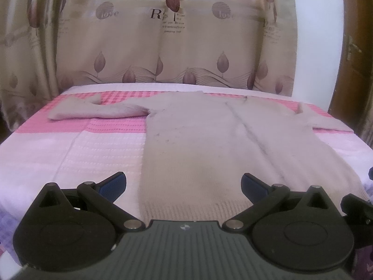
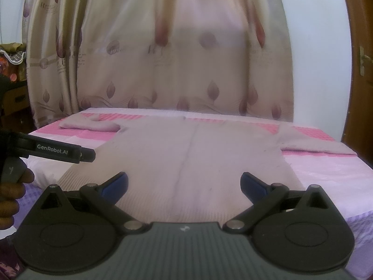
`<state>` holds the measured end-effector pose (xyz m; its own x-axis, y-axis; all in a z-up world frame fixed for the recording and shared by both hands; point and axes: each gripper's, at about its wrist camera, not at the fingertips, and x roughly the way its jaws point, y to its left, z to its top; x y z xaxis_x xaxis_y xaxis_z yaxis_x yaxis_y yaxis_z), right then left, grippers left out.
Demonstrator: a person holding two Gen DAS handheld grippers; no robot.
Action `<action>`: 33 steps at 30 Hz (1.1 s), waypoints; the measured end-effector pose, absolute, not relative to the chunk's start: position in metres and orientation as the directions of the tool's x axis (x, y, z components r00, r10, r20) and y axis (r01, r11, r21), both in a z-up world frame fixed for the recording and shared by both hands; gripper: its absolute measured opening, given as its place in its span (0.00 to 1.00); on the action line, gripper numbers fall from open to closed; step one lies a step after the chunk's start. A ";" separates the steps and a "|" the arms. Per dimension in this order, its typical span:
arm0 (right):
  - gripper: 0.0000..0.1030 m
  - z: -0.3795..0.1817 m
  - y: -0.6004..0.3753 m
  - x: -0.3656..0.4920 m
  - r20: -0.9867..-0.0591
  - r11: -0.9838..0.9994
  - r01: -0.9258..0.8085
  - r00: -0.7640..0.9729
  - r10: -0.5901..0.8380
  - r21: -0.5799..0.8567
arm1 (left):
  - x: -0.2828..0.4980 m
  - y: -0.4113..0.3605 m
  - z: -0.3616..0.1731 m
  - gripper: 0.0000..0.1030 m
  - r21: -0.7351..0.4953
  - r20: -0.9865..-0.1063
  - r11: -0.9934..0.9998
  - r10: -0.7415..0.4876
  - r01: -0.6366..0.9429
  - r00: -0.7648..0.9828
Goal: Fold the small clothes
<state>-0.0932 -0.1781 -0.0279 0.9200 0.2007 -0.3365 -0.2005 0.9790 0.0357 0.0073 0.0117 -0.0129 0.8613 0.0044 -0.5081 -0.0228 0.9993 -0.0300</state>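
My left tongs (image 1: 183, 184) hang over the near left part of the sweater (image 1: 209, 144), their blue pads wide apart and holding nothing. The sweater lies flat on the bed (image 1: 70, 154), on a pink and white cover, hem toward me and neck toward the curtain (image 1: 163, 46). Its left sleeve (image 1: 98, 113) stretches out sideways across the pink checks, loosely doubled near the cuff. A faint crease runs down the middle of the body. Farther right, my right tongs (image 2: 184, 184) hover above the ribbed hem, also spread and empty. The right sleeve (image 2: 319, 148) runs off toward the bed's right edge. In the right wrist view I can see my own left hand (image 2: 11, 186) on the handle of the other tool at the left.

I judge that folding has not begun: the sweater is spread out and I am lining up for the first fold. Next I would need to bring each pair of tongs down on an edge, probably a sleeve or a side of the hem, pinch only the layers I mean to move, and carry them across without dragging the rest.
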 end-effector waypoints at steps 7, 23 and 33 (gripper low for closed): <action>1.00 -0.026 -0.175 -0.086 -0.342 0.976 -0.218 0.915 0.215 0.029 | 0.014 0.015 -0.009 1.00 0.006 -0.496 0.999 0.036 -0.038 0.867; 1.00 -0.029 -0.174 -0.063 -0.386 0.968 -0.246 0.890 0.244 0.045 | 0.064 0.072 0.007 1.00 0.102 -0.455 0.989 0.139 -0.103 0.880; 1.00 -0.048 -0.180 -0.033 -0.472 0.970 -0.227 0.849 0.240 0.084 | 0.199 0.230 0.067 0.96 0.151 -0.460 0.938 0.347 -0.313 0.817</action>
<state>-0.0328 -0.1797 -0.0484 0.8486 0.2397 -0.4716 -0.2273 0.9702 0.0841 0.1989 0.2296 0.0674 0.8171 0.3468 -0.4604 -0.3131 0.9377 0.1505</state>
